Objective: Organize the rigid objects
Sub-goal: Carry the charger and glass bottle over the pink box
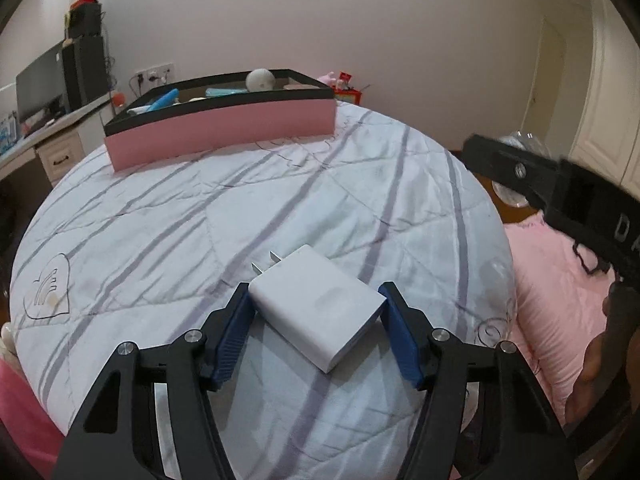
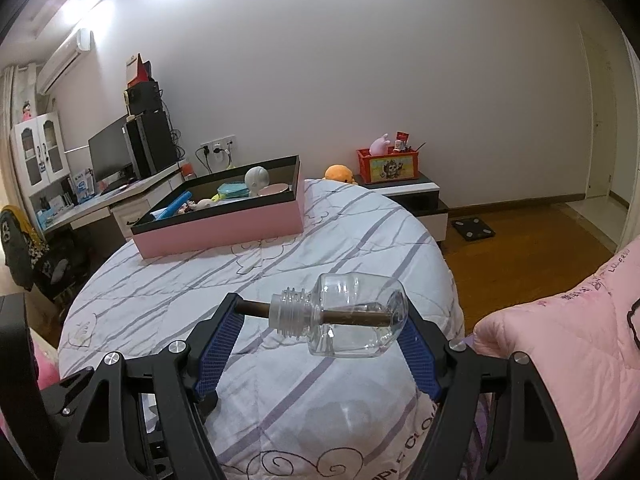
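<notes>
My left gripper (image 1: 316,312) has its jaws clamped on the white charger (image 1: 320,306), prongs pointing ahead. My right gripper (image 2: 320,320) clamps the clear bottle (image 2: 352,316) crosswise, long axis spanning the jaws. The pink box (image 2: 224,220) lies straight ahead, across the bed (image 2: 340,240).

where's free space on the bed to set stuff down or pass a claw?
Free: the striped quilt between the pink box and both claws, plus its heart-print left edge. Crowded: inside the box, full of items; near side, the charger sits between the left claw pads, and the pink duvet borders the right.
</notes>
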Available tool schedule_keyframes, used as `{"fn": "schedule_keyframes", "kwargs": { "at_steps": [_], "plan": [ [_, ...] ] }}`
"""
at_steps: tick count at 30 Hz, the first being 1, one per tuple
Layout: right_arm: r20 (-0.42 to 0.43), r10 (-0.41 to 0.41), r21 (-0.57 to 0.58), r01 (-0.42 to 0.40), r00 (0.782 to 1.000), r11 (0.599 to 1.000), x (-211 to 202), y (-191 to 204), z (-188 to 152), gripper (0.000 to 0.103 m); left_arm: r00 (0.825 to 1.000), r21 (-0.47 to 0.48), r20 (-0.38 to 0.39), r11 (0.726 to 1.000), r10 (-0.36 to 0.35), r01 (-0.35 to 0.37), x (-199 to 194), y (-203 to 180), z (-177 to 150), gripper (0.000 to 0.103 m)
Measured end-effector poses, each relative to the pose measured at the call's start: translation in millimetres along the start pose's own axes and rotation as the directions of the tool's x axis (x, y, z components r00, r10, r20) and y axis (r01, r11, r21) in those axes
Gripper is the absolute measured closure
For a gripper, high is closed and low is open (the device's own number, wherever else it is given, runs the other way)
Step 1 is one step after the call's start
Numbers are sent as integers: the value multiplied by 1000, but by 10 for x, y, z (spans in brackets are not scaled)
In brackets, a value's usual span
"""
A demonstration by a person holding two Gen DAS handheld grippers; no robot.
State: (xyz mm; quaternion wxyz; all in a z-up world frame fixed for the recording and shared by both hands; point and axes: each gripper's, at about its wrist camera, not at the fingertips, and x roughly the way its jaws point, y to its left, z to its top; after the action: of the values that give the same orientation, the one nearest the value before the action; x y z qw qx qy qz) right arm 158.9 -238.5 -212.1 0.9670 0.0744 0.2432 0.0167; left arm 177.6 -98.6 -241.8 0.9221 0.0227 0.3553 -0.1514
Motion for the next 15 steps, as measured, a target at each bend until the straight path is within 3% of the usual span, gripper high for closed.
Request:
{"fn": "schedule_keyframes", "kwargs": {
  "at_steps": [8,15],
  "plan": [
    [13,28,-32,-27,1000,999,56,187,119,27,994,-36,79,997,69,-66,-174,312,325,39],
    [74,59,-83,-53,996,995,-32,461,384,27,960,-66,223,985,171,-160,-539,572,707,39]
  ]
}}
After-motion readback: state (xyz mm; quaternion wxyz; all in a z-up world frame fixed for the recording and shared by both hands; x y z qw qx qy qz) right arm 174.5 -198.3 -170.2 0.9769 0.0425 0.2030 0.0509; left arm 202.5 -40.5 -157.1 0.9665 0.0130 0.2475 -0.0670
